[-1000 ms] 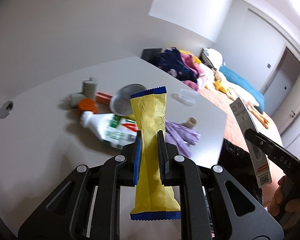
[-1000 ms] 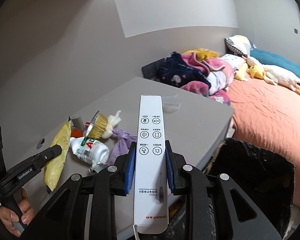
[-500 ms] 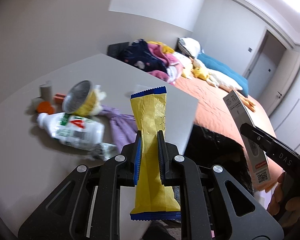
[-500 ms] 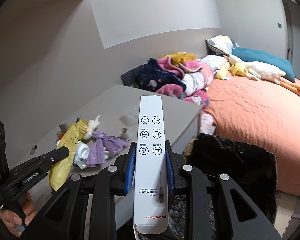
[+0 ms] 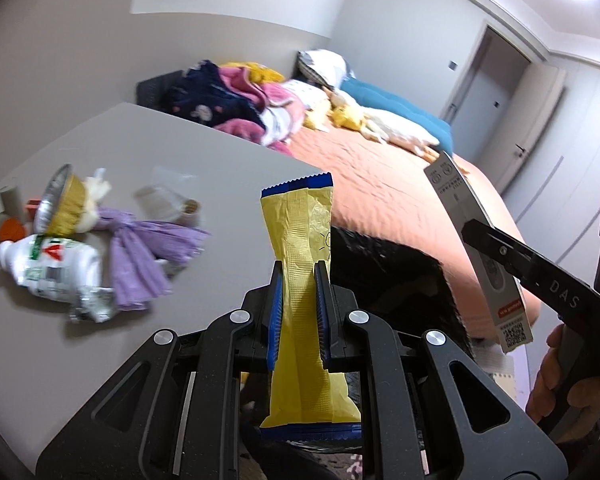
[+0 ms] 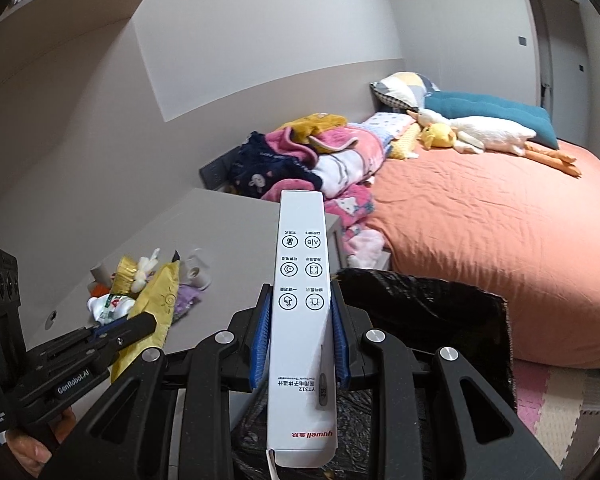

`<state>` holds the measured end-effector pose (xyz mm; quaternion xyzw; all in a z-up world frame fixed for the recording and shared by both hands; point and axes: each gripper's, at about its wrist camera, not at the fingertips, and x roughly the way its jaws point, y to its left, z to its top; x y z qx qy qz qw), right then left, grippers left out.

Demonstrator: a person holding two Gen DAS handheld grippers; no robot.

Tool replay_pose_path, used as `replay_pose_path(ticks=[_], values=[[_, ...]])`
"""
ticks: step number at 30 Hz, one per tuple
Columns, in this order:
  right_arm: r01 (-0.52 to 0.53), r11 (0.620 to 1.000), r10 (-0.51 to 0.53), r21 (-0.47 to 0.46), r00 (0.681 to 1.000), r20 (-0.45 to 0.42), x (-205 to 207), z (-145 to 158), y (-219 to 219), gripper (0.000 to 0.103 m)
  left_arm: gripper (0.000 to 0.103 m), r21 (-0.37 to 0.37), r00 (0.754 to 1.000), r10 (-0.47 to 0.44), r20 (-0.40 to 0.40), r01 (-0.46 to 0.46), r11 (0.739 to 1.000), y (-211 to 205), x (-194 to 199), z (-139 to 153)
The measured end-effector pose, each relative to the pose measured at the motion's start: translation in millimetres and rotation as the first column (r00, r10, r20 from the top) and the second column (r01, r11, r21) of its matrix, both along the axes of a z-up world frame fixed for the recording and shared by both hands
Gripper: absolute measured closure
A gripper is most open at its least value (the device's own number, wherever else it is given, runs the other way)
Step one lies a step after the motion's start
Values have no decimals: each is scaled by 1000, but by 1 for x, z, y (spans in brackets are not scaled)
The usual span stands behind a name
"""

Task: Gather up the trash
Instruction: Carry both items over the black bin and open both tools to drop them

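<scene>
My left gripper [image 5: 299,280] is shut on a yellow snack wrapper [image 5: 302,240] with blue ends, held upright past the table's edge, over the black trash bag [image 5: 392,276]. My right gripper [image 6: 299,304] is shut on a long white thermometer box [image 6: 302,280], held above the same black bag [image 6: 424,316]. Each gripper shows in the other's view: the right with its box [image 5: 476,248], the left with its wrapper [image 6: 156,300]. More trash lies on the grey table [image 5: 140,152]: a crushed white bottle [image 5: 52,268], a purple cloth [image 5: 148,248], a foil cup [image 5: 60,200].
A small clear cup [image 5: 168,204], grey tubes [image 5: 10,200] and an orange cap [image 5: 10,229] also lie on the table. A bed with an orange sheet [image 6: 480,232], piled clothes [image 6: 300,160] and plush toys stands behind the bag. Foam floor mats [image 6: 560,404] lie at the right.
Both grippers have moved right, off the table and toward the black bag, still holding the wrapper and the box. The table trash now sits further left in both views.
</scene>
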<state>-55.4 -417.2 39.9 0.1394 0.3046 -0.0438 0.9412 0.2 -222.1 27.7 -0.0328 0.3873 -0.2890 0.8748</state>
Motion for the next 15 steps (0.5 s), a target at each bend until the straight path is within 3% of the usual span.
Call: replay_pose_path(ticks=[2, 3, 4, 5, 6, 15], values=[[15, 1000, -15, 9, 1000, -2, -3, -1, -8, 74, 88, 5, 999, -41, -14, 42, 999, -9, -2, -3], [27, 1000, -27, 14, 1000, 2, -4, -1, -13, 69, 79, 20, 997, -74, -22, 75, 997, -18, -3, -6], [42, 999, -42, 18, 999, 8, -6, -1, -16, 61, 64, 32, 996, -84, -24, 85, 996, -23, -4, -7], [67, 998, -67, 22, 998, 20, -10, 0, -21, 39, 17, 43, 996, -88, -21, 88, 995, -27, -4, -8], [86, 996, -86, 24, 996, 29, -12, 2, -24, 28, 6, 49, 996, -87, -11, 87, 995, -32, -5, -8], [173, 985, -173, 10, 983, 68, -25, 7, -42, 28, 6, 33, 991, -136, 4, 136, 990, -46, -8, -10]])
